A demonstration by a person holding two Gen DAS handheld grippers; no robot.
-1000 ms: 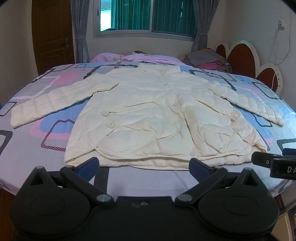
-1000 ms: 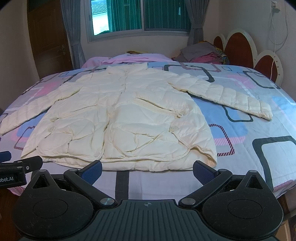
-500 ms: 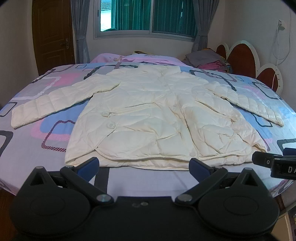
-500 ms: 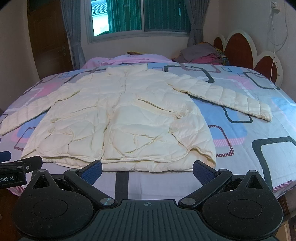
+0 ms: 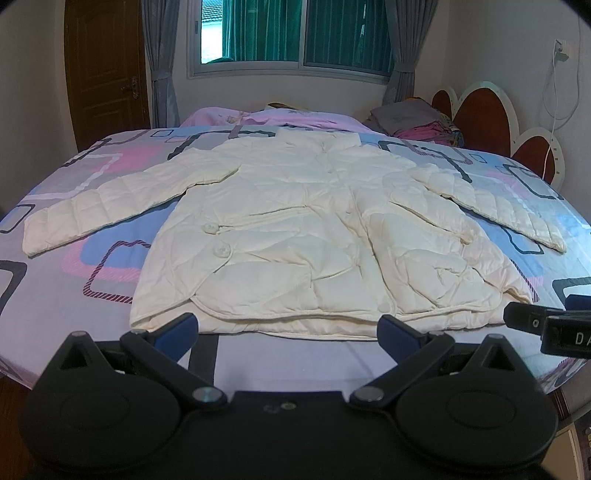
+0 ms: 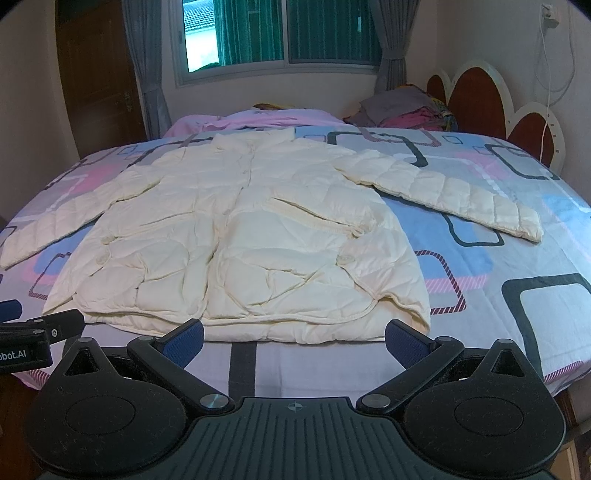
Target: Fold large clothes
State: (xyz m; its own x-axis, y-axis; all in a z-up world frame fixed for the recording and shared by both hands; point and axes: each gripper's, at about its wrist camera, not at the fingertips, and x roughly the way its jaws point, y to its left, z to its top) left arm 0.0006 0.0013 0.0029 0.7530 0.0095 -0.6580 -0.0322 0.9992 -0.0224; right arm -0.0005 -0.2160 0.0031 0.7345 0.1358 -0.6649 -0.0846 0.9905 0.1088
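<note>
Jacket (image 5: 317,236) spread flat on bed (image 5: 110,266), front up, collar toward window (image 5: 295,33), hem toward cameras; long axis from near edge of bed to far edge, sleeves out to left and right. Tip of left sleeve (image 6: 22,243) cut short by frame edge in right wrist view. Far end of bed hidden behind pink blanket (image 5: 266,118). Pile of clothes (image 5: 417,122) at far right, beside headboard (image 5: 480,114); single items there too small to tell. Left gripper (image 5: 287,328) spread wide, holding nothing, just short of hem. Right gripper (image 6: 293,334) likewise spread and empty, at hem's near edge; only its tip seen from left wrist view. Nothing lying between fingers and hem.
</note>
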